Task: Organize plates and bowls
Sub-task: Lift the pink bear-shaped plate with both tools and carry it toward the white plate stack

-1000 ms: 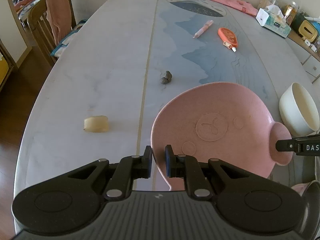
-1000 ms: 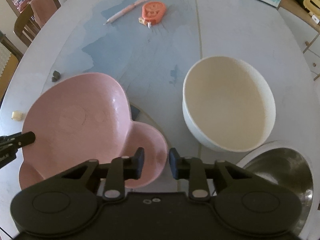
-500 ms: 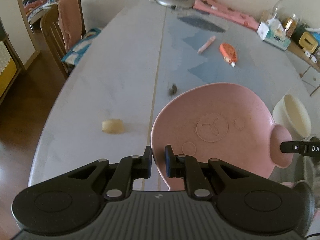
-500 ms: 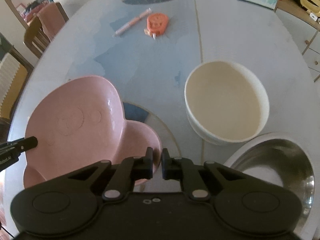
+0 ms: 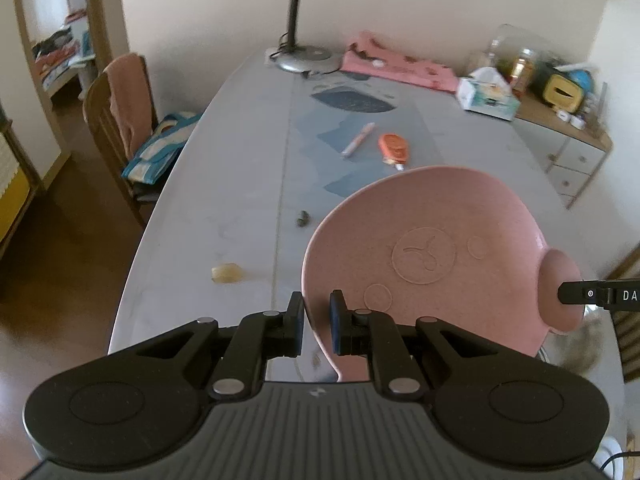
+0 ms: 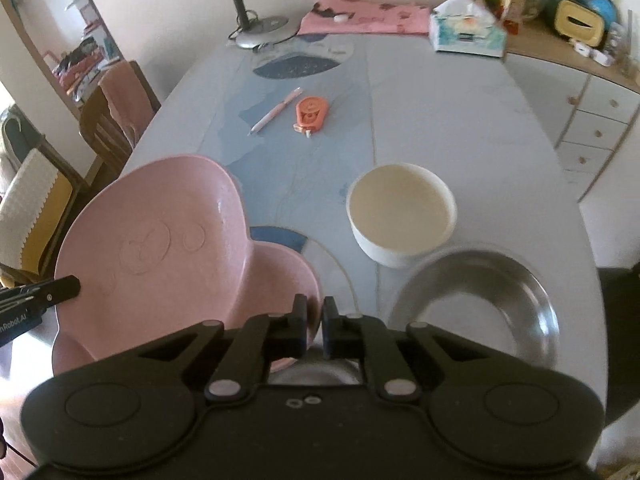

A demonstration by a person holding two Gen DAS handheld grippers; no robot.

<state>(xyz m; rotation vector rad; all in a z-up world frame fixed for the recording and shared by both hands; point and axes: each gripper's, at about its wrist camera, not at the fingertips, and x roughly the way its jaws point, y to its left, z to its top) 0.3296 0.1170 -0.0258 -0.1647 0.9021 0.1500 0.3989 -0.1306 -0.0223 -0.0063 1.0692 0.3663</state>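
A long pale table (image 5: pixel 240 168) with a blue-patterned mat runs toward a cream wall (image 5: pixel 440 8). At its far end stands a grey gooseneck desk lamp (image 5: pixel 304 56). Left of the table, a wooden chair (image 5: pixel 108 120) draped with a pink towel sits on dark wood flooring (image 5: pixel 60 248). Right of the table is a white drawer cabinet (image 6: pixel 600 120) with a wooden top.
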